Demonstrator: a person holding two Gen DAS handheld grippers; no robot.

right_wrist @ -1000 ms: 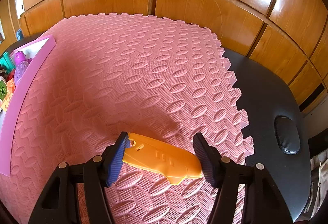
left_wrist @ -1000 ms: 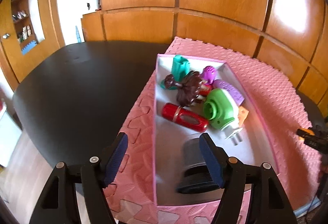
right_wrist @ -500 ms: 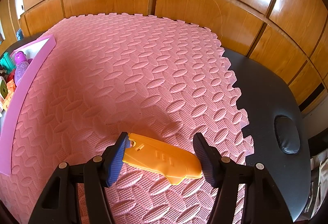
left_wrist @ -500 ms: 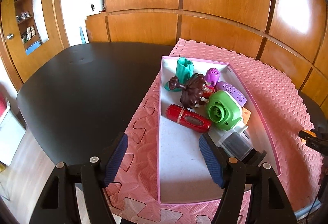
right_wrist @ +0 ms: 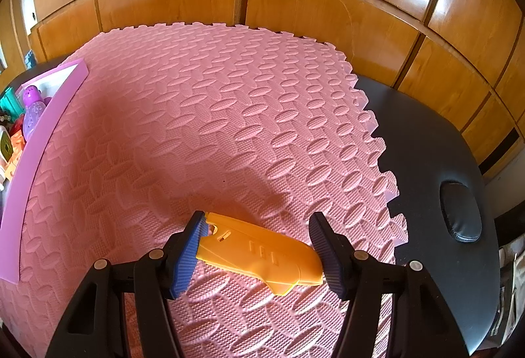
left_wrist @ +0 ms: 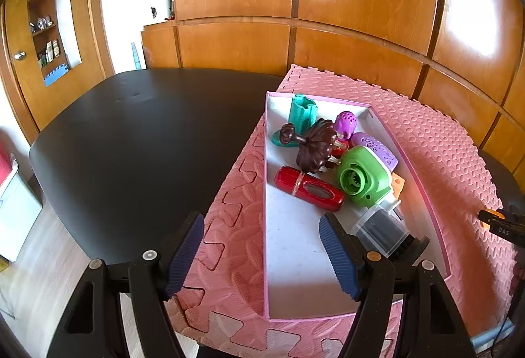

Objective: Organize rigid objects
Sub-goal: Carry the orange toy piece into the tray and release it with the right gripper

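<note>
Right wrist view: right gripper [right_wrist: 259,245] pinches an orange plastic tool [right_wrist: 262,254] by its ends, over the pink mat [right_wrist: 229,115]. Left gripper [left_wrist: 261,253] spread wide, nothing between the pads, above the near left wall of the pink tray [left_wrist: 423,190]. Tray holds a red tube [left_wrist: 308,189], green toy [left_wrist: 364,176], brown piece [left_wrist: 315,145], teal cup [left_wrist: 302,112] and purple toys. Mat lies on a black table [left_wrist: 137,141].

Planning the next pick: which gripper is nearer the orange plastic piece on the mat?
Right. The right gripper has the orange piece between its jaws; the left gripper hangs over the pink box, away from it.
</note>
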